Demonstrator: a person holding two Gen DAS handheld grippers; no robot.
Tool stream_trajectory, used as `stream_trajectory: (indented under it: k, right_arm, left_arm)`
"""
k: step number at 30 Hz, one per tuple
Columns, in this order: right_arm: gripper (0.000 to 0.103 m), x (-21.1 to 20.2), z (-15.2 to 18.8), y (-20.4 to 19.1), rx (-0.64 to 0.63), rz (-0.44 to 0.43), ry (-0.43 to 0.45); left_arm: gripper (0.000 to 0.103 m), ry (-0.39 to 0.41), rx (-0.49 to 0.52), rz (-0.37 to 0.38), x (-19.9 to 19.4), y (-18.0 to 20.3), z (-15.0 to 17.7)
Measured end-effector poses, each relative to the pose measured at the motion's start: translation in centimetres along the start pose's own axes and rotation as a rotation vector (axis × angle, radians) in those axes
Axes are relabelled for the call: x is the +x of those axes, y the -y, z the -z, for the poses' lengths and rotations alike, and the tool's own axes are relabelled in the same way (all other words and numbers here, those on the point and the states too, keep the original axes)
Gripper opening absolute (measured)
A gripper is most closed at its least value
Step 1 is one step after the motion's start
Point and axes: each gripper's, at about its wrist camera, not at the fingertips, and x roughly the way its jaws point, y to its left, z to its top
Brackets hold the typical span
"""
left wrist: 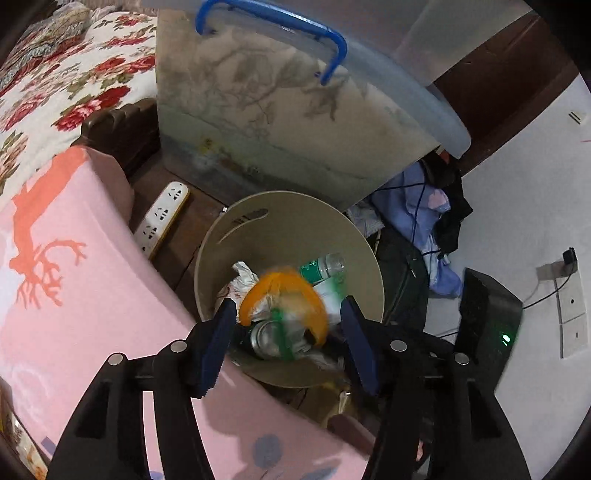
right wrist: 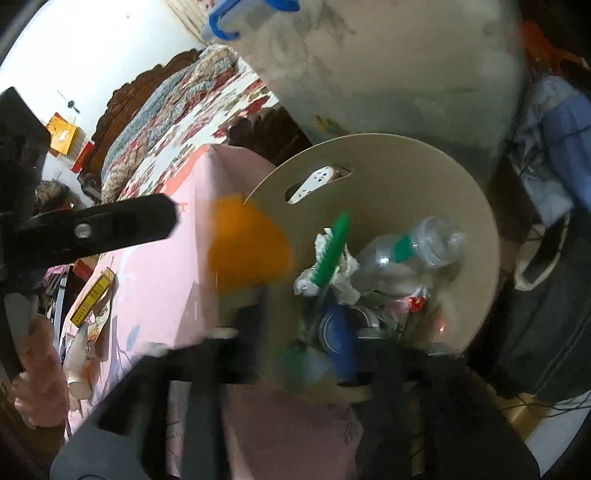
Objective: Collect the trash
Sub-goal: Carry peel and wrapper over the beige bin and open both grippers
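orange wrapper (left wrist: 284, 306) dropping loose over the beige bin (left wrist: 295, 218), between the left claw (left wrist: 288, 332) pads, jaws apart, gripping nothing. right claw (right wrist: 306, 332) blurred, looks open. the wrapper looks light, crinkly, slippery: pinch an edge.

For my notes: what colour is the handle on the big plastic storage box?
Blue. The handle on the storage box shows best in the left wrist view.

Matt beige plastic bin (left wrist: 295, 221); clear glossy plastic bottle (left wrist: 325, 267); crumpled paper (left wrist: 243, 275).
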Motion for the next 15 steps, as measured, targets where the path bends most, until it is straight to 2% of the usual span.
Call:
stream_trajectory:
  k: [1, 2, 5, 9, 12, 15]
  right_arm:
    - [0.096, -0.7, 0.3, 0.0, -0.001, -0.005, 0.037]
    - [0.096, -1.6, 0.6, -0.1, -0.014, 0.006, 0.089]
    - [0.095, -2.7, 0.9, -0.4, -0.017, 0.026, 0.111]
    - [0.094, -5.7, 1.8, -1.6, 0.007, 0.002, 0.192]
    - [0.095, -7.9, 3.1, -3.9, -0.038, -0.018, 0.245]
    - [0.095, -8.8, 4.9, -6.6, -0.068, -0.097, 0.238]
  left_arm:
    - [0.058, -0.007, -0.010, 0.004, 0.1, 0.0, 0.2]
    - [0.060, -0.010, -0.015, 0.009, 0.2, 0.0, 0.4]
    - [0.060, -0.003, -0.013, -0.001, -0.7, -0.5, 1.3]
    - [0.060, 0.055, -0.031, 0.040, -4.9, -1.8, 3.4]
    - [0.060, 0.120, -0.013, 0.057, -9.2, -2.7, 6.8]
    - [0.061, 0.183, 0.000, 0.066, -14.3, -4.7, 12.1]
